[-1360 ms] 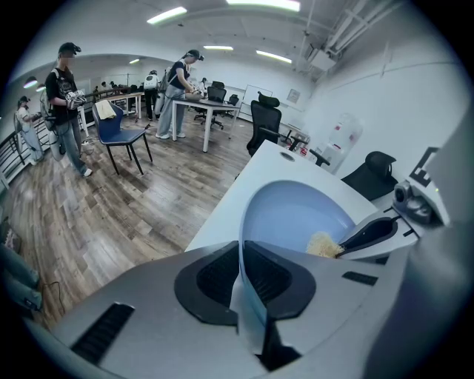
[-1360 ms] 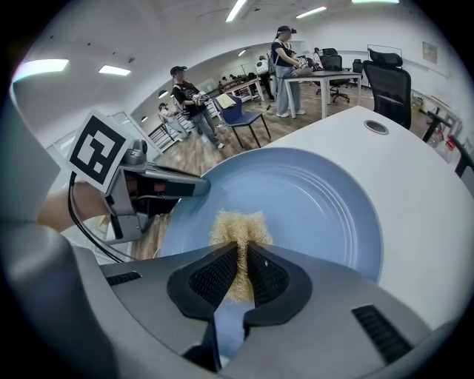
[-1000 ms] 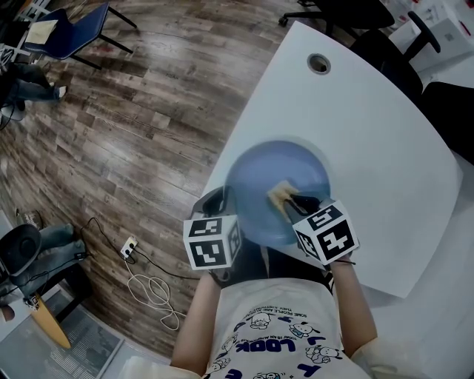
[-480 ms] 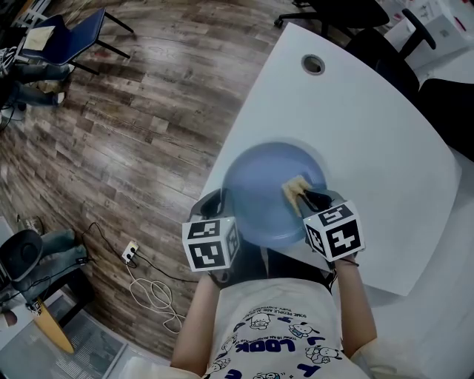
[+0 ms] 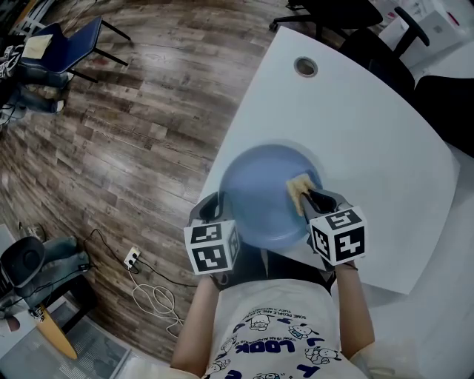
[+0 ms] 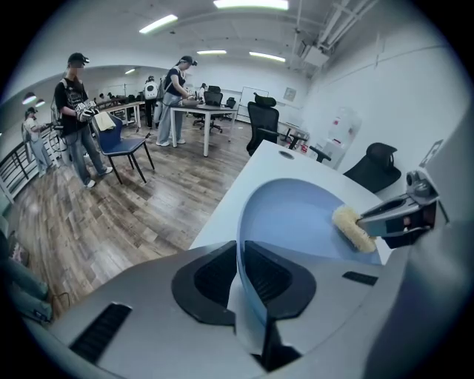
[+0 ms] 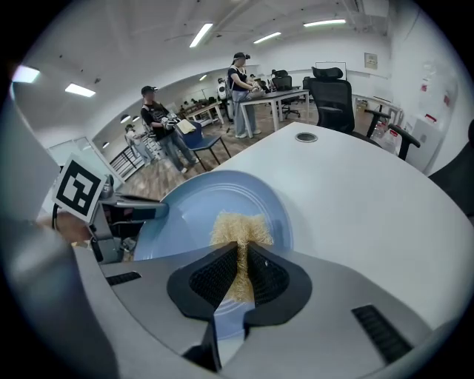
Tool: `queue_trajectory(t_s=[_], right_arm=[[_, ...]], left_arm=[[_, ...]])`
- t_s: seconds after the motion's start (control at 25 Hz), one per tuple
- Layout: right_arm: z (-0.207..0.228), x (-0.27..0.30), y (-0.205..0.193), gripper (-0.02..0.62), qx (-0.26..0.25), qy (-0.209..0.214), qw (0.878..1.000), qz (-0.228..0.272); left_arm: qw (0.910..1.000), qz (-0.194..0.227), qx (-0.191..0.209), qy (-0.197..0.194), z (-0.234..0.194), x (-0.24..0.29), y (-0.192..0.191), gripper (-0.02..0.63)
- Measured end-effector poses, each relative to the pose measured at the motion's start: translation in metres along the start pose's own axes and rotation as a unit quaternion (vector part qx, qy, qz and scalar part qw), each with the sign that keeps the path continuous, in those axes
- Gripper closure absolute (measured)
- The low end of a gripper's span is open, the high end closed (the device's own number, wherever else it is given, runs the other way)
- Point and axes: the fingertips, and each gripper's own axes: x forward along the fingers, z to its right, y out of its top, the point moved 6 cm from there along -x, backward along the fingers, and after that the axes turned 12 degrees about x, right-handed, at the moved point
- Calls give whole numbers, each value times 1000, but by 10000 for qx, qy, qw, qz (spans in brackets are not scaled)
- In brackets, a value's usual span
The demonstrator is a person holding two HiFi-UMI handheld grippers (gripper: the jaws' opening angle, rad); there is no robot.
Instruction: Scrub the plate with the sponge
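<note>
Left gripper point(image 6: 243, 275) has its jaws clamped on the near-left rim of the blue plate point(image 5: 259, 201), probably to steady it against the scrubbing. Plate sits at the table's point(image 5: 385, 141) near-left edge, gripped rim at or just past that edge; can't tell if it lies flat or is lifted a bit. Sponge point(image 7: 241, 228), yellowish and frayed, is pinched narrow between the right gripper's point(image 7: 240, 280) jaws, which are shut on it. Its free end is splayed onto the plate's inner face, on the right side of the plate toward the far rim. Holding it by one end keeps the jaws off the plate. Judgement: scrub in progress, most of the plate face left of the sponge is open to cover.

Around: wood floor left of the table with a white cable point(image 5: 152, 292) and a blue chair point(image 5: 70, 37) far left. People point(image 6: 78, 104) stand at desks in the background, well apart. Cable grommet hole point(image 5: 305, 67) near the table's far edge, black office chairs point(image 5: 348, 15) beyond. Rest of the tabletop is bare, and nothing blocks the sponge's path. Only limit is the left gripper's jaws covering their bit of rim.
</note>
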Motion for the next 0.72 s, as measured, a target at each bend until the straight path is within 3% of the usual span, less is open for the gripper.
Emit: queue_trajectory(t_s=[0.56,0.72], right_arm=[[14,-31,10,548,592,-34,9961,656],[30,-44,10,548,781,-229,9929,869]], left_arm=[[9997,77,225,-9,1,-9,7,561],[9992,322,217,78,-1,-20,19,557]])
